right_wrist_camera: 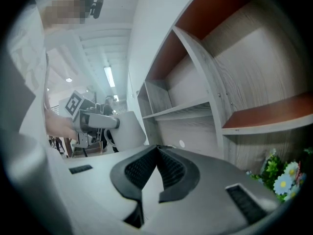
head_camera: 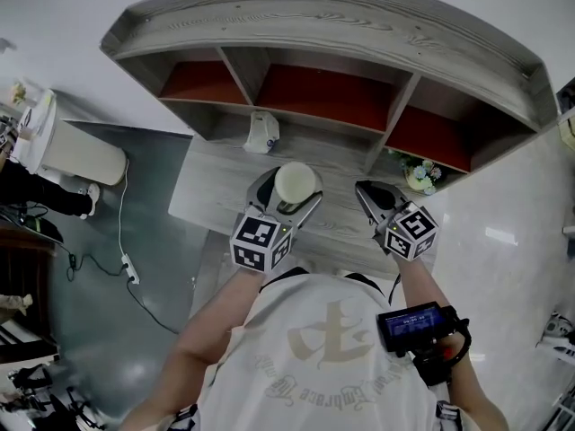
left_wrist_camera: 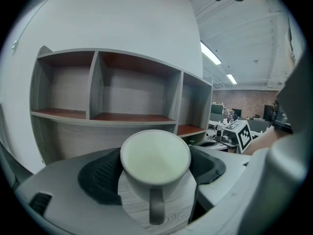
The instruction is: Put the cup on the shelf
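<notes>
The left hand-held gripper (head_camera: 289, 194) is clamped on a white cup (left_wrist_camera: 155, 158), dark pads (left_wrist_camera: 100, 177) pressed against its two sides and the handle pointing back toward the person. The cup sits upright over the wood-grain desk (head_camera: 211, 182), on the near side of the shelf (head_camera: 332, 34) and facing its middle compartment. No view shows whether its base touches the desk, since the gripper body hides the bottom.

The right hand-held gripper (right_wrist_camera: 158, 152) is just right of the cup, its jaws together at the tips with nothing between them.

Far back on the desk, under the shelf, stands a small white object (head_camera: 261, 133) too small to make out. At the right end is a bunch of flowers (right_wrist_camera: 284, 174), cut off by the edge of the right gripper view.
</notes>
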Available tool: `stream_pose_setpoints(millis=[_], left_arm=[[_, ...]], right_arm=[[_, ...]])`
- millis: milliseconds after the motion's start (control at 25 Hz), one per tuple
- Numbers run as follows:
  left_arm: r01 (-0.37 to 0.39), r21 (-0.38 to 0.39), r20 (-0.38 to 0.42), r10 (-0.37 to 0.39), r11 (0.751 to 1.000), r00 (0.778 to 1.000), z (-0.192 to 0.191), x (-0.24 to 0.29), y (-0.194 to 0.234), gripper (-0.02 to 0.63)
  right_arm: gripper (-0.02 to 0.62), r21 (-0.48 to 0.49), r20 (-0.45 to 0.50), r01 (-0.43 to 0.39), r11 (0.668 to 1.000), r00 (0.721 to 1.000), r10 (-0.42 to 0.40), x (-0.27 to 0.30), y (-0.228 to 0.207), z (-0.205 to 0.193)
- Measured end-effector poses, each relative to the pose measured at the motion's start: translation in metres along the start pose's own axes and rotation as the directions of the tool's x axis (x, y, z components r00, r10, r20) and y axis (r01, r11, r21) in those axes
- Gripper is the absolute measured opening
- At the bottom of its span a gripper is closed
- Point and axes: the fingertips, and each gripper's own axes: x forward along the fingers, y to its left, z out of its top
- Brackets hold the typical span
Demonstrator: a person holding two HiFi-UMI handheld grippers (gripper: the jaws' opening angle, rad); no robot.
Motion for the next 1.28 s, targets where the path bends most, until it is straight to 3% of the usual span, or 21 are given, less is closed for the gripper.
stream_pose_setpoints(millis=[760,1280], left_arm=[[-0.037,0.075,0.125,0.027,0.996,0.992,0.097,0.016,0.027,0.42],[-0.034,0.09,0.122,0.023,0.995,0.992,0.138,0.063,0.05,0.42]], right_arm=[[0.005,-0.027,0.01,-0.04,0.999,0.999,0.041,0.008,0.01,0.012],[0.003,0.044,0.058,-0.016,0.999,0.998,0.013,-0.009,0.003,0.023]])
